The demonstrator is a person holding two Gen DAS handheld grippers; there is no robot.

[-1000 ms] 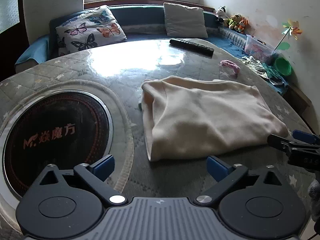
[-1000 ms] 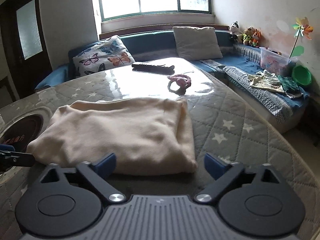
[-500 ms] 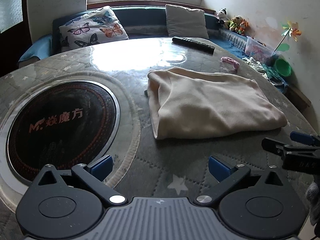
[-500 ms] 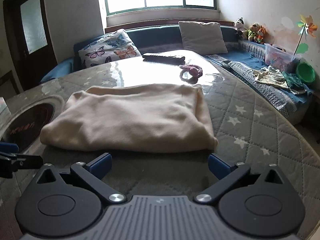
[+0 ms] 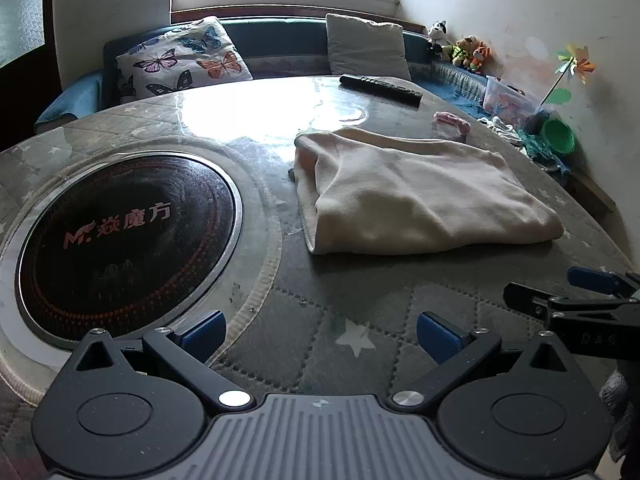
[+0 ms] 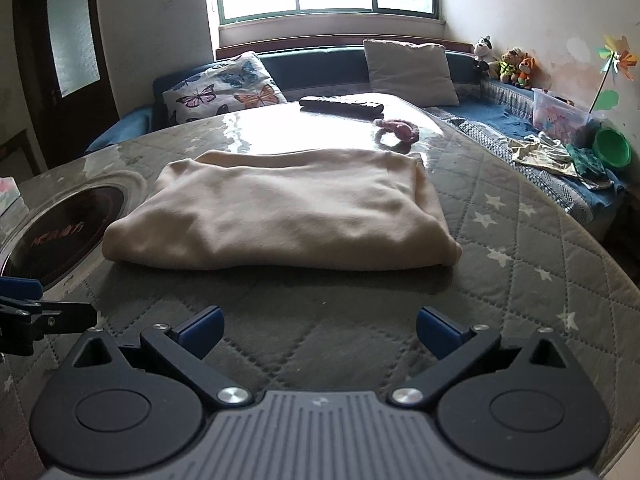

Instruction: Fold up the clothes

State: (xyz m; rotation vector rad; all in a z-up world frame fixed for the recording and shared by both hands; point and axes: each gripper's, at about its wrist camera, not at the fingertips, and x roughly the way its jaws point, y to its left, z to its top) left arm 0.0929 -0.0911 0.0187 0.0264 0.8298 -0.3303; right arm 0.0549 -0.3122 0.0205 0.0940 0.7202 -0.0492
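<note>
A cream garment (image 5: 416,196) lies folded into a flat rectangle on the round quilted table (image 5: 352,320); it also shows in the right wrist view (image 6: 288,216). My left gripper (image 5: 320,334) is open and empty, held back from the garment's near left corner. My right gripper (image 6: 318,330) is open and empty, held back from the garment's near edge. The right gripper also shows at the right edge of the left wrist view (image 5: 560,296), and the left gripper at the left edge of the right wrist view (image 6: 36,308).
A black induction hob (image 5: 120,232) is set into the table's left side. A black remote (image 5: 380,84) and a pink scrunchie (image 5: 452,120) lie beyond the garment. A sofa with pillows (image 5: 184,60) rings the far side, with clothes and a green bowl (image 5: 558,134) at right.
Both grippers have drawn back from the folded garment, which now lies farther off in both views. The garment itself has not moved.
</note>
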